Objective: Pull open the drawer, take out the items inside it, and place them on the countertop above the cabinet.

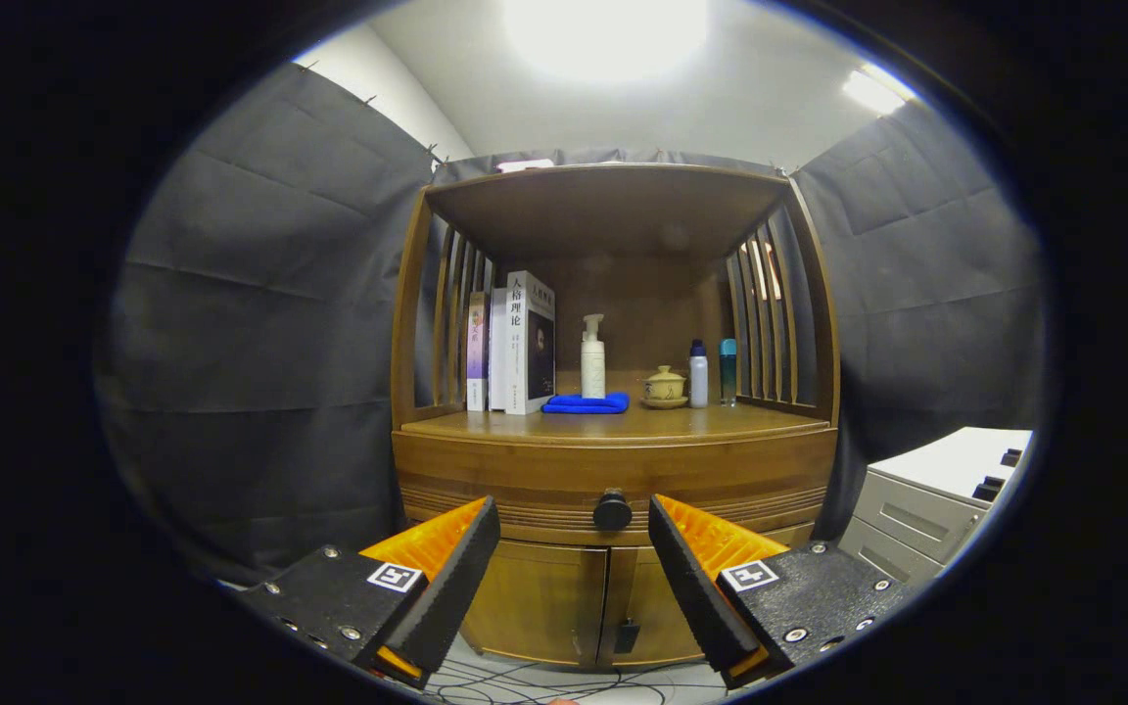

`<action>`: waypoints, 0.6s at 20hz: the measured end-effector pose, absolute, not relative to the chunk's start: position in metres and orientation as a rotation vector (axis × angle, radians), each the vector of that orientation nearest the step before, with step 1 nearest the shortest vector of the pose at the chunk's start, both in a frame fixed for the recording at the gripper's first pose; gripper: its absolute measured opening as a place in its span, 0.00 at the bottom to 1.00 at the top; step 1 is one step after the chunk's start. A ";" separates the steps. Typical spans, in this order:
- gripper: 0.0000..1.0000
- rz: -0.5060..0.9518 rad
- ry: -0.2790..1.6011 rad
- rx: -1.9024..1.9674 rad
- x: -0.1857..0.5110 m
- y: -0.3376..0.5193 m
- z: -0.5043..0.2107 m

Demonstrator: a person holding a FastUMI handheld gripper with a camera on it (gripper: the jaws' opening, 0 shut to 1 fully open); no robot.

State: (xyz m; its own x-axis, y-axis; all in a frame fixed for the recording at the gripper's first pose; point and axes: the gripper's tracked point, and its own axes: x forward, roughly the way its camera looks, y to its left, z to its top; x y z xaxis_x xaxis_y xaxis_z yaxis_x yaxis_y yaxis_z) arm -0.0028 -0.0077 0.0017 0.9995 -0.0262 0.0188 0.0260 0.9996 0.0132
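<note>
Gripper view: the gripper (574, 534) has its fingers spread wide, holding nothing. The drawer knob (612, 510) sits at twelve o'clock between and beyond them, centred on the closed drawer (721, 480) beneath the countertop (613, 423).

Dark cloth walls (251, 323) hang on all sides under a white ceiling (760, 88) with a bright lamp (603, 34). A grey drawer unit (926, 509) stands at right; cables (525, 681) cross the floor.
</note>
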 end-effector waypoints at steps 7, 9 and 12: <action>0.95 -0.114 -0.017 0.041 0.019 -0.029 0.005; 0.95 -0.159 0.006 0.051 0.032 -0.043 -0.002; 0.95 -0.185 0.036 0.075 0.055 -0.053 -0.009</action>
State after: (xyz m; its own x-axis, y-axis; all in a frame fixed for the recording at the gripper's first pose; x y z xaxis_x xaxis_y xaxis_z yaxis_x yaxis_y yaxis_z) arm 0.0555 -0.0529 -0.0085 0.9823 -0.1825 -0.0423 0.1851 0.9801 0.0714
